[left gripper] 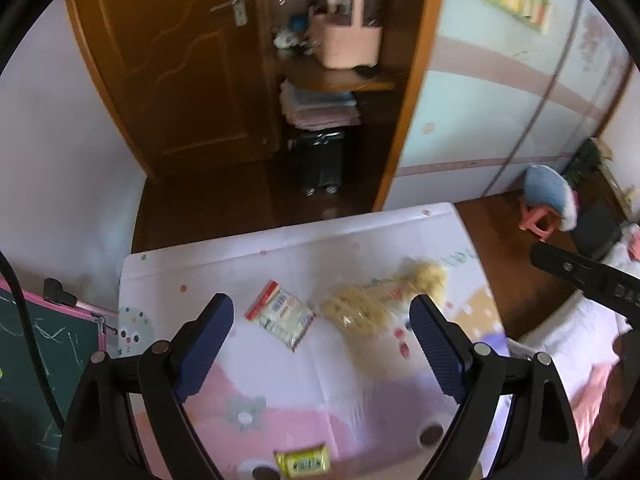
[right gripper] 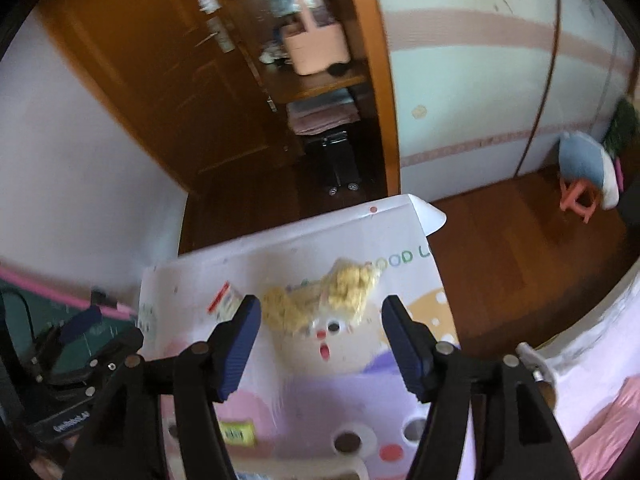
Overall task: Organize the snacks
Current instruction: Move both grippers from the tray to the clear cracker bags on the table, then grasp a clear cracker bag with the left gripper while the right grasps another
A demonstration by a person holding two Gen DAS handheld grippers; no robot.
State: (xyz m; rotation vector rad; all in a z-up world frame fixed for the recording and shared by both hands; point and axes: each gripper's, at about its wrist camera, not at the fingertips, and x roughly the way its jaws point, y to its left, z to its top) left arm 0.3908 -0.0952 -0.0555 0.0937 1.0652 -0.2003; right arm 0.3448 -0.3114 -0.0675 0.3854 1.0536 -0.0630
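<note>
A table with a pastel cartoon cloth point(left gripper: 280, 248) holds the snacks. A white packet with a red end point(left gripper: 280, 314) lies in the middle. A clear bag of pale yellow puffed snacks point(left gripper: 380, 300) lies to its right; it also shows in the right wrist view point(right gripper: 320, 300). A small yellow-green packet point(left gripper: 304, 460) lies near the front edge, also seen in the right wrist view point(right gripper: 236, 432). My left gripper point(left gripper: 320, 320) is open and empty above the white packet. My right gripper point(right gripper: 320, 320) is open and empty above the yellow bag.
A green chalkboard with a pink frame point(left gripper: 40, 360) stands left of the table. An open wooden door point(left gripper: 172, 80) and shelves with a pink basket point(left gripper: 344, 40) are behind. A pink stool with a blue cushion point(left gripper: 548, 208) stands on the wooden floor at right. A bed point(right gripper: 600, 420) is at right.
</note>
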